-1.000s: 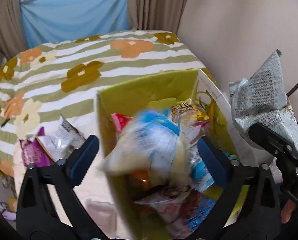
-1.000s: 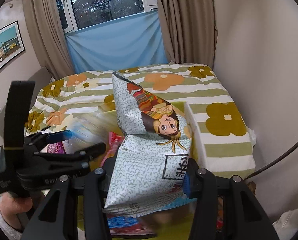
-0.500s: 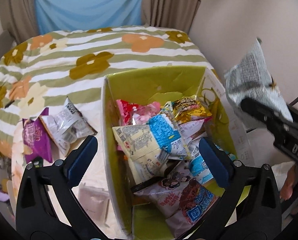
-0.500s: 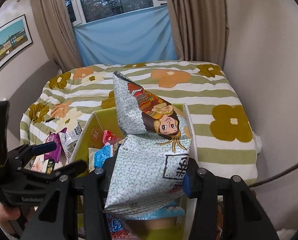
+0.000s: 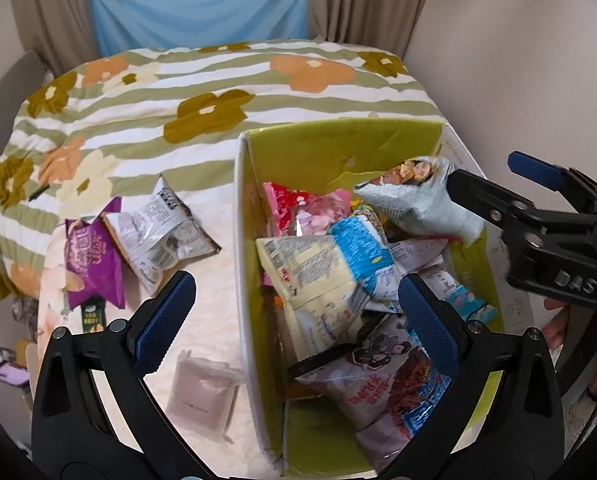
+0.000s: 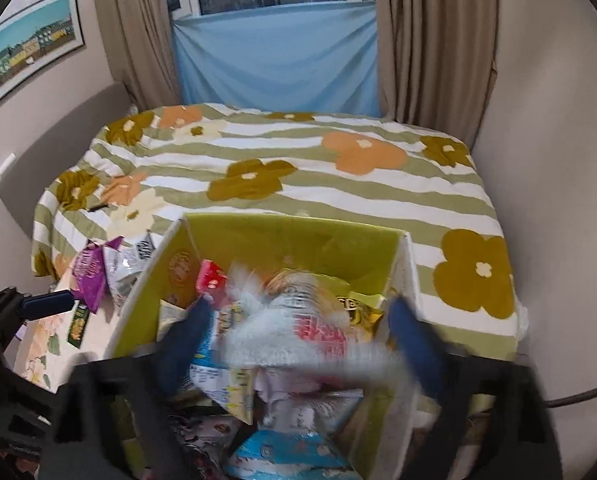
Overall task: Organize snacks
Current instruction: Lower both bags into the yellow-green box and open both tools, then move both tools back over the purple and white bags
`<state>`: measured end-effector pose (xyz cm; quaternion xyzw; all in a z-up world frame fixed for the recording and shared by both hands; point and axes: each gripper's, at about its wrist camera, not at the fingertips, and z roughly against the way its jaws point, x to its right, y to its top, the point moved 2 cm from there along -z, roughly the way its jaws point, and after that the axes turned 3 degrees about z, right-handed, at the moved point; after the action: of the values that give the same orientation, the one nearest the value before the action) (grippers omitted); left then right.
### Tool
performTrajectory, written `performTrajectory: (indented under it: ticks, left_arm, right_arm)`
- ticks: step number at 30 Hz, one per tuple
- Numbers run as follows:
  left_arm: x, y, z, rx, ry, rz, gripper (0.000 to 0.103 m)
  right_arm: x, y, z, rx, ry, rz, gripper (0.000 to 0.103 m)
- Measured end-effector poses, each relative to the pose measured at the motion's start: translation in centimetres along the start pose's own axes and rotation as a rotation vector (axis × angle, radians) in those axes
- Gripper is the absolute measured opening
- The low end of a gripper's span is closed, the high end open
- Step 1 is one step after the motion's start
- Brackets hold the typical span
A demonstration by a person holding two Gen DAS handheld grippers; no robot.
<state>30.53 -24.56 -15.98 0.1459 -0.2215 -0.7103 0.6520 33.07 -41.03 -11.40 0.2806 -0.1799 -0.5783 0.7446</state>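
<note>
The box (image 5: 338, 148) looks like matt cardboard, lime inside and white outside, creased at its 12 o'clock wall. The packets in it are crinkled glossy film; the grey-white bag (image 5: 418, 204) at 2 o'clock has a duller, papery print. At 9 o'clock the purple packet (image 5: 92, 264) and silver packet (image 5: 158, 236) shine like foil. The bedspread (image 6: 298, 184) is soft matt quilted cloth. The left gripper (image 5: 294, 312) is matt black plastic with textured blue pads (image 5: 166, 316) and metal screws. The right gripper (image 6: 302, 344) is blurred, perhaps alike.
</note>
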Motion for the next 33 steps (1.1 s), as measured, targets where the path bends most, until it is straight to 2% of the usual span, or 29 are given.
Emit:
performTrajectory:
  ticks: [5,12,21,25,30,33]
  left_arm:
    - [-0.3,-0.7,0.6,0.001,-0.002,0.006,0.101]
    - [-0.1,-1.8,2.0,0.020,-0.019,-0.004,0.101]
    - [-0.4,-2.3,5.3,0.078,-0.033,-0.011,0.101]
    - [-1.4,-2.7,7.2,0.099,-0.043,0.001,0.101]
    - [-3.6,-3.4,9.8,0.139,-0.009,0.013,0.101]
    - [-6.3,-4.1,11.1,0.161,0.015,0.031,0.101]
  right_arm:
    - [-0.5,-1.1,0.9,0.019,0.023,-0.013,0.098]
    - [-1.1,-2.4,2.8,0.032,0.003,-0.035,0.098]
    - [-2.1,-2.8,6.2,0.073,-0.001,-0.055,0.098]
    - [-2.9,-2.6,7.9,0.094,0.001,-0.056,0.098]
    - [-4.7,-1.8,9.8,0.159,0.071,-0.069,0.098]
    - [-6.6,-1.1,10.4,0.181,0.100,-0.056,0.098]
